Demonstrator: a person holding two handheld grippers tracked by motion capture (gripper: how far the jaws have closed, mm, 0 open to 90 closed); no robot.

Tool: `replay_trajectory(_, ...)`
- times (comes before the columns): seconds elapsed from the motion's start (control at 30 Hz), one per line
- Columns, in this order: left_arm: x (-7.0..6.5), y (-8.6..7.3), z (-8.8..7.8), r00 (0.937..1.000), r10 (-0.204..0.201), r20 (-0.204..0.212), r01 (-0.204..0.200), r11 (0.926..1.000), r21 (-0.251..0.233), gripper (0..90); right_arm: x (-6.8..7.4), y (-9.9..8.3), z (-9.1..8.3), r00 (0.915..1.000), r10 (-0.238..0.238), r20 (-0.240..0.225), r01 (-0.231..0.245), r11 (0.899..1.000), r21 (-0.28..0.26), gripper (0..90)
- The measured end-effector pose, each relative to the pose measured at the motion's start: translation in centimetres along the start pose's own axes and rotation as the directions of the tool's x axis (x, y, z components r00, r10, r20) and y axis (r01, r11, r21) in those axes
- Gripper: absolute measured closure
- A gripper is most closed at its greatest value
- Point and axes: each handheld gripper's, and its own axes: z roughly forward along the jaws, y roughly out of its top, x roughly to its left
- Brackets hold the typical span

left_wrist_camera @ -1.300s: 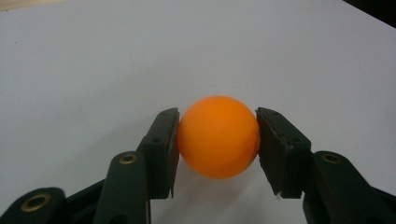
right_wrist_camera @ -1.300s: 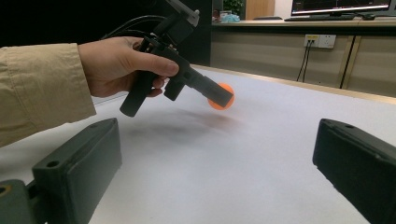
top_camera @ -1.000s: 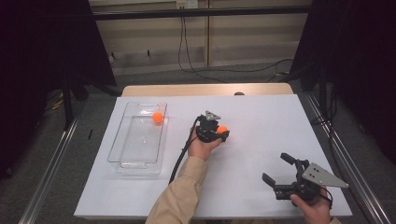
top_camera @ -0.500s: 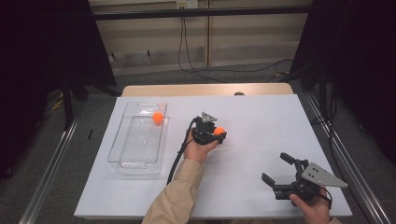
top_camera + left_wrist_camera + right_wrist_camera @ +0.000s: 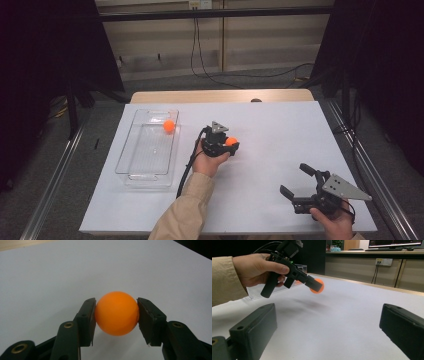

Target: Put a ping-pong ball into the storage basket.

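Holding an orange ball clear of the desk

Gripping from both sides, the left tool point(image 5: 116, 315) has its two black jaws pressed flat against an orange ball point(image 5: 116, 313), one pad on each flank. In the right gripper view the same ball point(image 5: 317, 286) hangs clear above the white desk point(image 5: 342, 322), with a soft shadow on the surface below it. From the high view the left tool point(image 5: 231, 143) sits near the middle of the desk point(image 5: 280, 130), just to the right of a clear plastic tray point(image 5: 131, 169), and the held ball point(image 5: 230, 141) shows at its tip. A second orange ball point(image 5: 169, 126) lies inside the tray, near its far right corner. The right tool point(image 5: 296, 181) rests low at the near right part of the desk, well apart from the left one, its jaws spread wide with nothing between them. A tan sleeve point(image 5: 182, 212) covers the left forearm.
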Motion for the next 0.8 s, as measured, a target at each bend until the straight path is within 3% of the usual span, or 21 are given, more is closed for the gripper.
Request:
replay_trajectory(0.33,0.0,-0.3,-0.6,1.0000,-0.002,0.002,0.002,1.0000,0.006,51.1,0.0,0.0,0.1,1.0000,0.005,0.001,-0.005,1.000,-0.002,0.7)
replay_trajectory(0.53,-0.2,-0.3,-1.0,0.9999,-0.015,-0.001,0.014,0.9998,-0.017,51.1,0.0,0.0,0.1,1.0000,0.005,0.000,-0.005,1.000,-0.002,0.7)
replay_trajectory(0.57,0.0,-0.3,-1.2,1.0000,0.001,0.001,-0.001,1.0000,-0.007,51.1,0.0,0.0,0.1,1.0000,0.005,0.000,-0.005,1.000,-0.002,0.7)
replay_trajectory(0.8,0.1,-0.4,-1.7,1.0000,-0.003,0.000,0.003,1.0000,-0.009,51.1,0.0,0.0,0.1,1.0000,0.004,0.001,-0.004,1.000,0.000,0.7)
